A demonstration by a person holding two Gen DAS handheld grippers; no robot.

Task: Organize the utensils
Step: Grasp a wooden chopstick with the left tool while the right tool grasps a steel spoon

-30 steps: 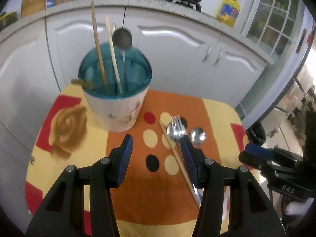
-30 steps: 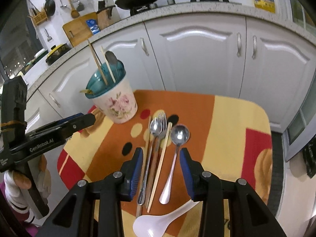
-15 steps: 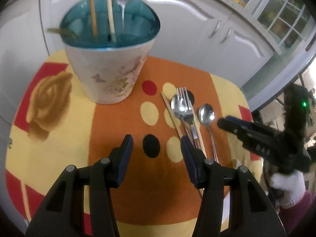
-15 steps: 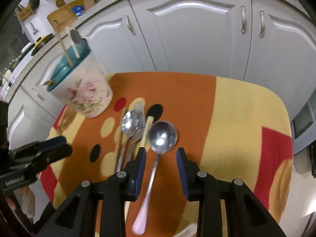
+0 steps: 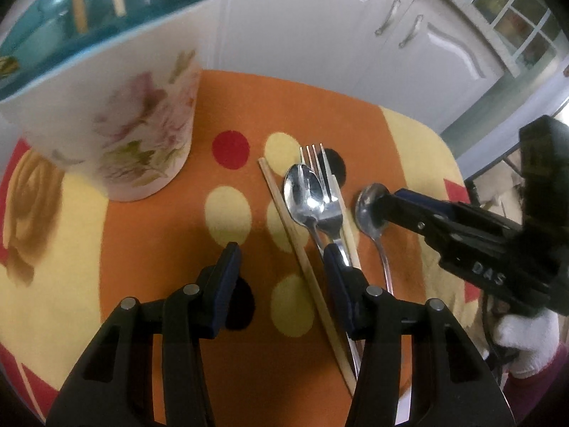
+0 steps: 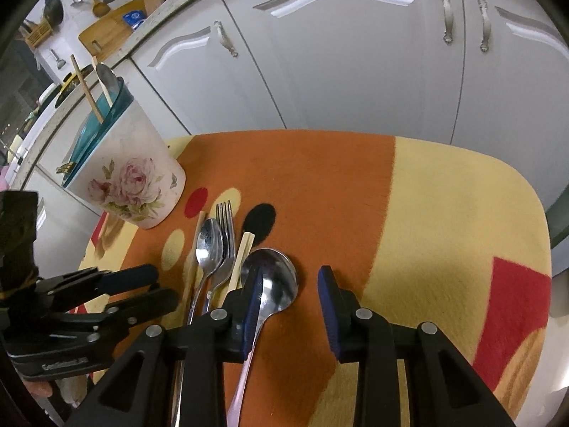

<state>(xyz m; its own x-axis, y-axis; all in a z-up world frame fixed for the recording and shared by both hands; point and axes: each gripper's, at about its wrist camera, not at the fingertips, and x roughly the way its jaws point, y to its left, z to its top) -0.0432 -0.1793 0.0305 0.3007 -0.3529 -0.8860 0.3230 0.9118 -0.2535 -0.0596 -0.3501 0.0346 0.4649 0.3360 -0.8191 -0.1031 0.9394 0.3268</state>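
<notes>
Round steel spoon (image 6: 274,281) lying beneath the unclenched right gripper (image 6: 290,306), off-centre by its left finger; left gripper (image 5: 281,270), closing, empty over one chopstick (image 5: 302,259).

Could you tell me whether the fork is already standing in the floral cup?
No, the fork lies flat on the mat beside the floral cup.

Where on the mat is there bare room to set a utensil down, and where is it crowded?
The widest bare patch is the yellow and red side of the mat, beyond the large spoon toward the cabinet doors. The orange strip behind the cutlery is also free. It is crowded between the floral holder and that spoon: chopsticks, small spoon and fork lie bunched together.
</notes>
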